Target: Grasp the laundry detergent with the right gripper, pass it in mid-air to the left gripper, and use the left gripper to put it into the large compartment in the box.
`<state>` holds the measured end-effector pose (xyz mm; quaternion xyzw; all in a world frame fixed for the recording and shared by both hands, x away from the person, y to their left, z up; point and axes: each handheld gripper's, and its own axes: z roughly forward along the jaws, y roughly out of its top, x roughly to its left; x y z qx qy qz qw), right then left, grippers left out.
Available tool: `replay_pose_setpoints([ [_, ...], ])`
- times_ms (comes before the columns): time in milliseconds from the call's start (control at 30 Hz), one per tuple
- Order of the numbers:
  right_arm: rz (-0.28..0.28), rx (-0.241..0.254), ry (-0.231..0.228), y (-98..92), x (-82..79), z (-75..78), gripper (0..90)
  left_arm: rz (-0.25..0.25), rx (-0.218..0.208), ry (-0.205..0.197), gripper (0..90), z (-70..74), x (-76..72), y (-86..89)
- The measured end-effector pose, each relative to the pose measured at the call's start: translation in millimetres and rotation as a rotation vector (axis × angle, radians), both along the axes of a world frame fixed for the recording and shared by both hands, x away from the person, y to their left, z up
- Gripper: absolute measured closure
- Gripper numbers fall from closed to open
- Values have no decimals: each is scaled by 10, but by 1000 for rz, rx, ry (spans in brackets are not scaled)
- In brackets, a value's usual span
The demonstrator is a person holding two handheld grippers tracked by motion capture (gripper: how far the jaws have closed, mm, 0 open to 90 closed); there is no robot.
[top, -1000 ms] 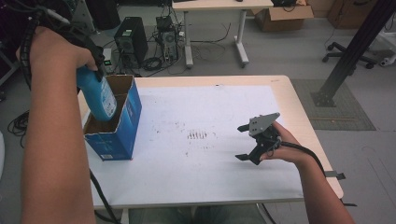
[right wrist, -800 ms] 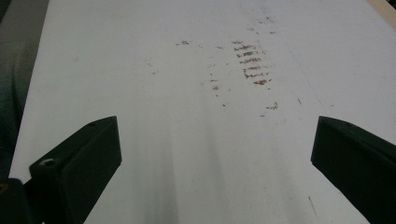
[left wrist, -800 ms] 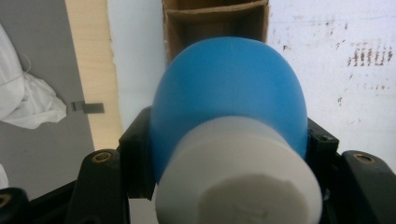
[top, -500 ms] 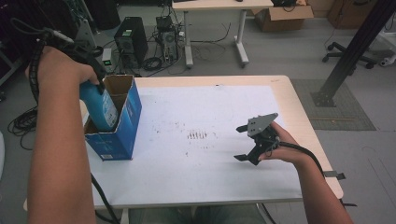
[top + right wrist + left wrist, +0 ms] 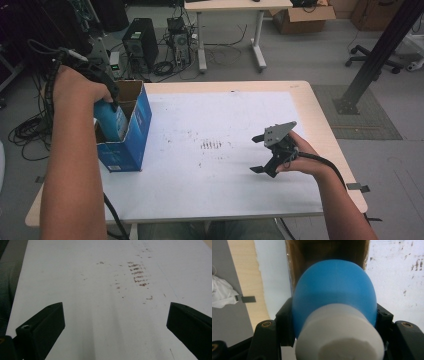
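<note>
A blue bottle [image 5: 113,121] with a white cap [image 5: 339,335] hangs partly inside an open blue cardboard box [image 5: 127,145] at the table's left edge. My left gripper [image 5: 109,95] is shut on the bottle; its black jaws press both sides of the blue body [image 5: 334,292], and the box's brown inside shows beyond it. My right gripper [image 5: 260,154] rests low over the white table sheet [image 5: 225,120] at the right, open, with nothing between its jaws. In the right gripper view the two jaws stand far apart over the stained sheet [image 5: 112,302].
Dark smudges [image 5: 212,145] mark the middle of the sheet. The wooden table edge [image 5: 327,135] runs along the right. On the floor behind stand computer towers [image 5: 140,42], cables, another table [image 5: 230,7] and a black metal post [image 5: 372,57].
My left gripper has lowered the blue bottle deeper into the blue box. The right gripper has stayed nearly still.
</note>
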<state>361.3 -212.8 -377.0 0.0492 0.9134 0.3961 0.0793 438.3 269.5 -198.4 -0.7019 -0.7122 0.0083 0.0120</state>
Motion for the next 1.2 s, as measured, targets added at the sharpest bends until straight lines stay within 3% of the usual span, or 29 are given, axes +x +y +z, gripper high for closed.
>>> replay_pose_setpoints([
  [600, 1, 4, -1, -8, -21, 10, 16, 2, 15, 23, 381, -422, 44, -56],
  [1200, 0, 4, 2, -16, -10, 6, 16, -10, 27, 25, 380, -672, 66, -55],
])
